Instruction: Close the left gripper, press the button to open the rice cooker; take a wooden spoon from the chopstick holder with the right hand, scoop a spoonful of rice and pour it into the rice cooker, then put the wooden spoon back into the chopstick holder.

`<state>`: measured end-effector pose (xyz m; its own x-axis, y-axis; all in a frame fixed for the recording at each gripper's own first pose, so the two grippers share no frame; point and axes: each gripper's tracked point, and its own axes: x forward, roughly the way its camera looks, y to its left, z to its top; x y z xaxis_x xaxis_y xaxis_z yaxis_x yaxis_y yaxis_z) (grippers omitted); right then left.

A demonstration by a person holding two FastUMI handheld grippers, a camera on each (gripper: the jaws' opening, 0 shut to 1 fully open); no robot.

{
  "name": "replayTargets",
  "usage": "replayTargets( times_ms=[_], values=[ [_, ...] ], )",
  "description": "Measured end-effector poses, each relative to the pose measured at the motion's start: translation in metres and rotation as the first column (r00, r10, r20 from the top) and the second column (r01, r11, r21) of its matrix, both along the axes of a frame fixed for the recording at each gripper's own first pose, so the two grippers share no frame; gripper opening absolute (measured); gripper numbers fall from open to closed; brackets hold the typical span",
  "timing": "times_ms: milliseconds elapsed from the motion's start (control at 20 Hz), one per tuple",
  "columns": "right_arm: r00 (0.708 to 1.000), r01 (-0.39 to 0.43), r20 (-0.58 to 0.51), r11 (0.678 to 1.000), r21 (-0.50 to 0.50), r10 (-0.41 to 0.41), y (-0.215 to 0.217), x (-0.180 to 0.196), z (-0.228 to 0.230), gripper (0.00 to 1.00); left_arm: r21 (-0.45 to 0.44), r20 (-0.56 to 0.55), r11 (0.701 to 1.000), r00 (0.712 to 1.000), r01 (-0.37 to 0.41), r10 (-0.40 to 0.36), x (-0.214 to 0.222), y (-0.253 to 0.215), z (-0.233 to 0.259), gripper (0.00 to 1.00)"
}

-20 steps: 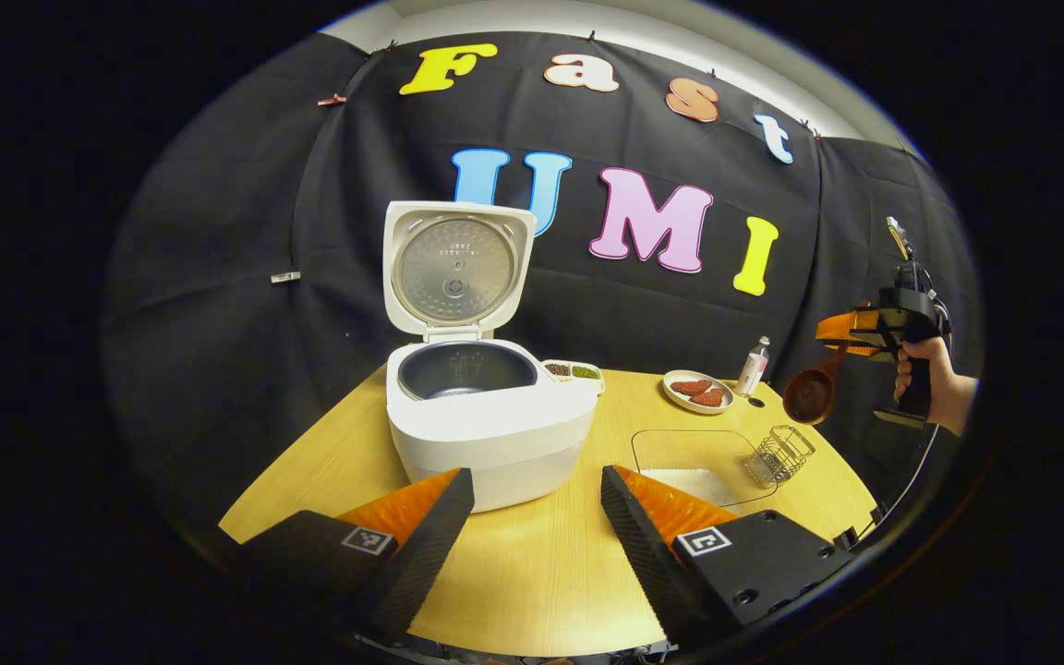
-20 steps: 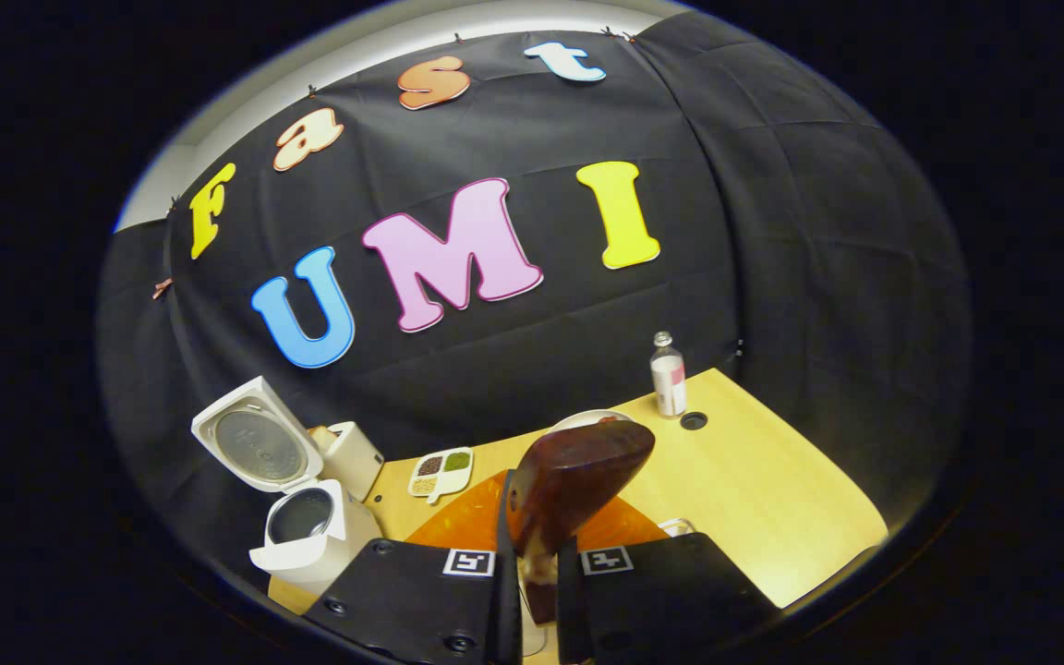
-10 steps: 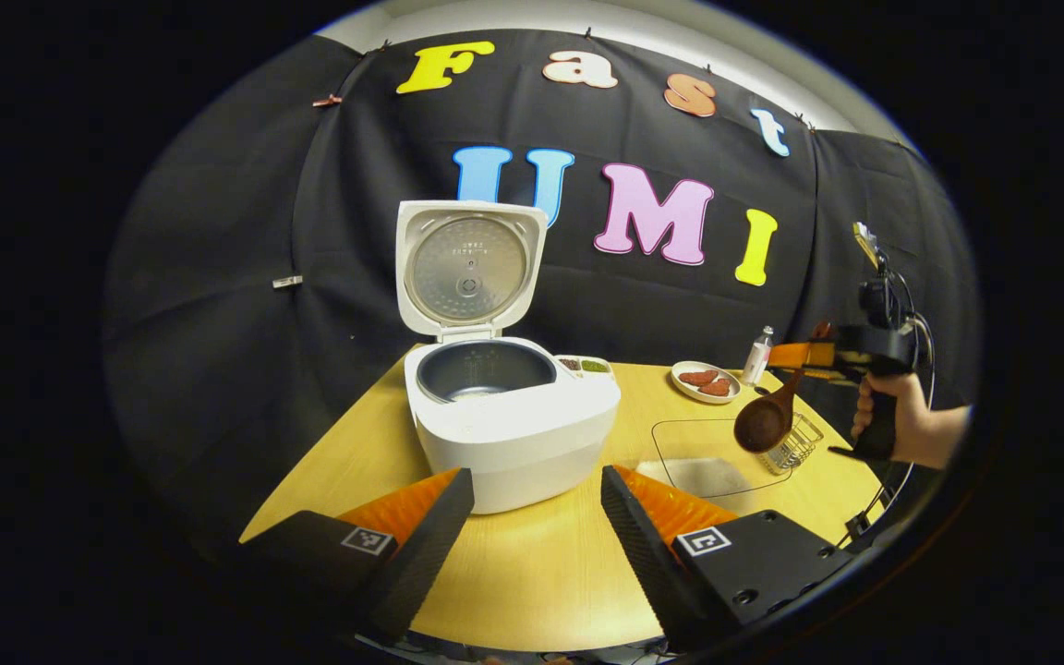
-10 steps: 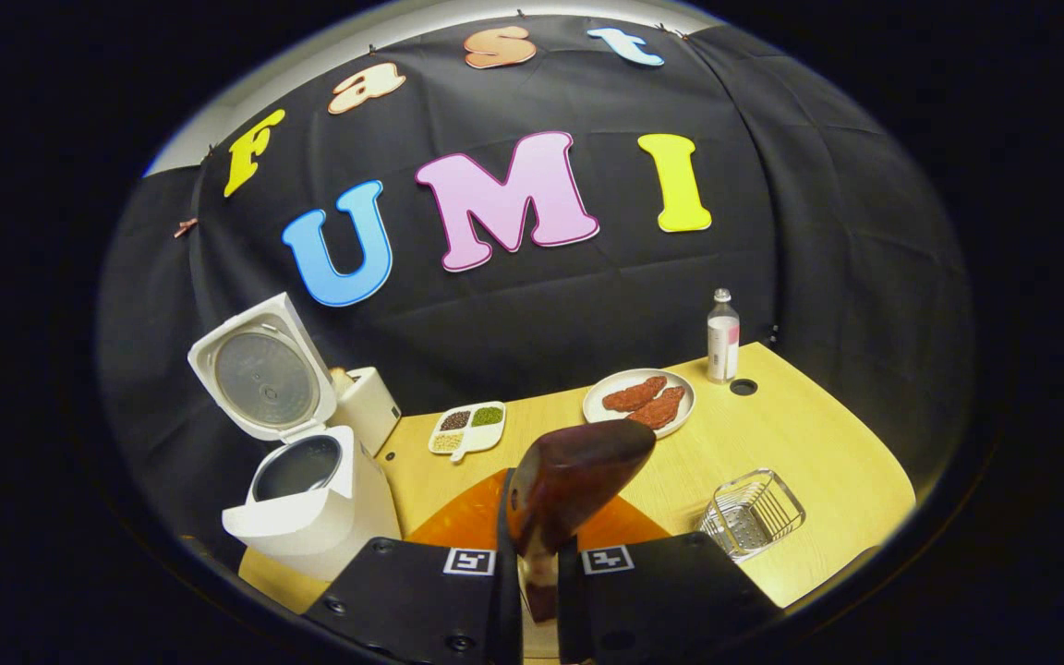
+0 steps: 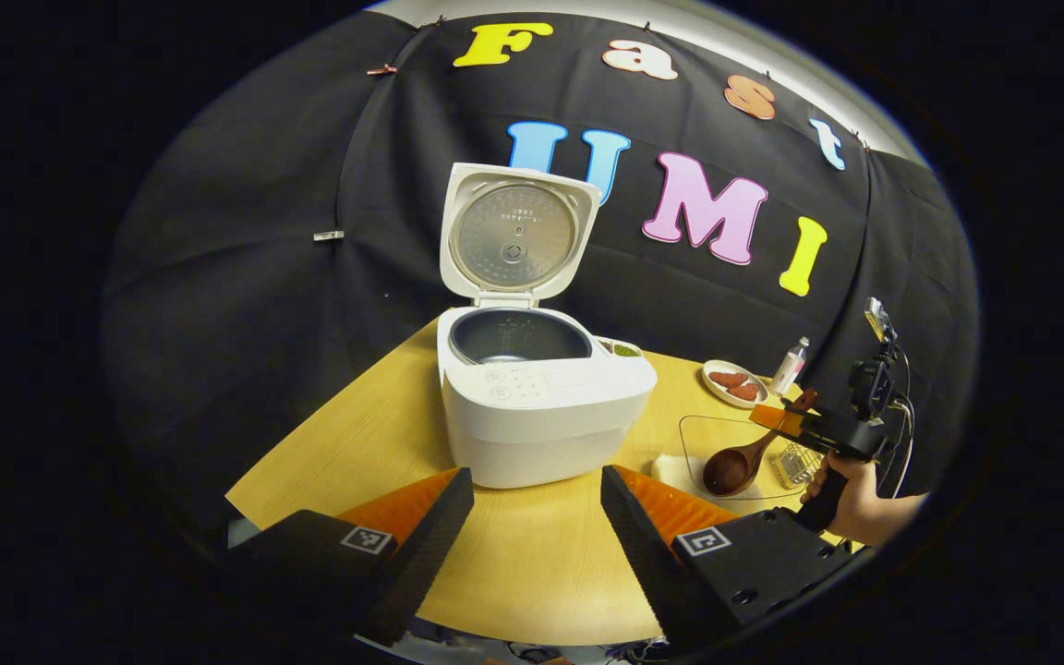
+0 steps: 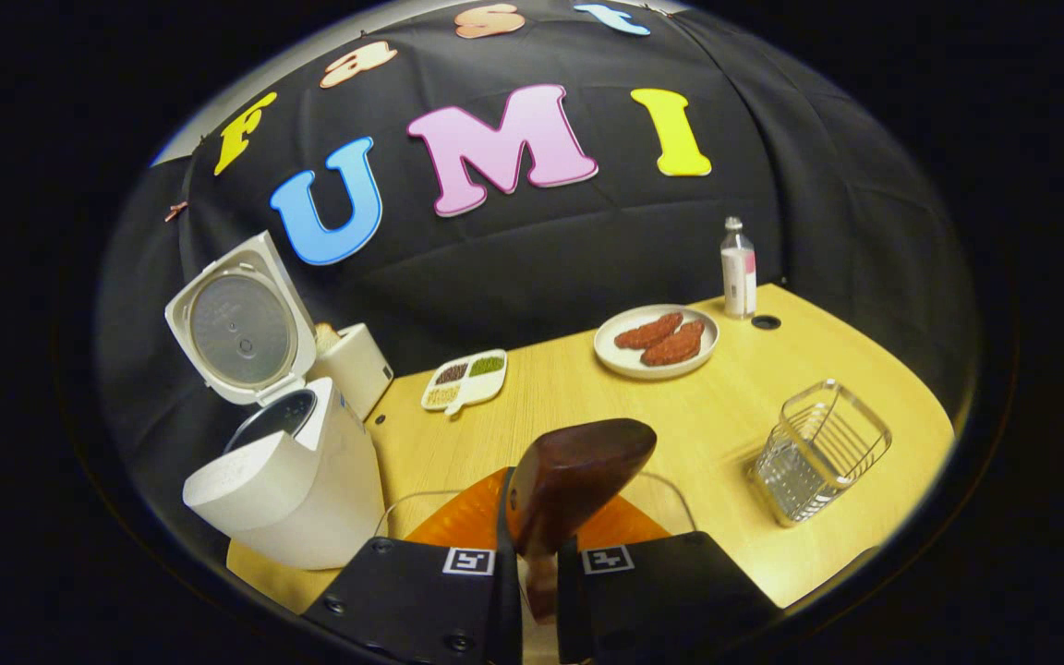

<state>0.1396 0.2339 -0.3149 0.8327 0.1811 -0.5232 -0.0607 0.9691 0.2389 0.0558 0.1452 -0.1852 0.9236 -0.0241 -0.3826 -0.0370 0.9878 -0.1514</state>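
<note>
Rice cooker (image 5: 532, 397) lid open; right hand-held gripper (image 6: 537, 563) clenched on wooden spoon (image 6: 569, 480); left hand-held gripper (image 5: 532, 517) released. Scooping, pouring and returning it to the chopstick holder (image 6: 818, 453) remain.

Even overhead light, fairly bright on the wooden table (image 5: 532, 554), dim on the cloth wall (image 6: 532, 249). Soft shadow under the wire basket (image 6: 818, 453) toward 9 o'clock. Strong fisheye bend at edges; centre sharp, no motion blur.
</note>
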Motion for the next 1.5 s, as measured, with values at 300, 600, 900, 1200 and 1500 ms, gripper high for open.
replayTargets(
  times_ms=[300, 600, 900, 1200, 1500],
  values=[
    [0.999, 0.027, -0.050, 0.996, 0.090, -0.022, 0.019, -0.020, 0.000, 0.19, -0.010, 0.011, 1.000, 1.000, 0.012, -0.011, -0.001, -0.006, -0.001, 0.96],
    [0.988, 0.055, -0.151, 0.974, 0.219, -0.021, 0.046, -0.037, 0.006, 0.19, -0.049, 0.011, 0.998, 1.000, 0.025, -0.025, -0.007, -0.019, -0.002, 0.96],
    [0.955, 0.187, -0.281, 0.924, 0.333, -0.092, 0.031, -0.035, -0.003, 0.19, -0.056, 0.027, 0.998, 1.000, 0.011, -0.010, -0.006, -0.016, 0.003, 0.96],
    [0.920, 0.325, -0.351, 0.842, 0.431, -0.176, -0.005, -0.032, 0.002, 0.19, -0.074, 0.021, 0.997, 1.000, -0.007, 0.008, -0.010, -0.016, 0.003, 0.96],
    [0.902, 0.400, -0.361, 0.769, 0.499, -0.235, -0.035, -0.018, 0.029, 0.19, -0.082, 0.022, 0.997, 1.000, 0.001, 0.001, -0.010, -0.022, 0.004, 0.96]
  ],
)
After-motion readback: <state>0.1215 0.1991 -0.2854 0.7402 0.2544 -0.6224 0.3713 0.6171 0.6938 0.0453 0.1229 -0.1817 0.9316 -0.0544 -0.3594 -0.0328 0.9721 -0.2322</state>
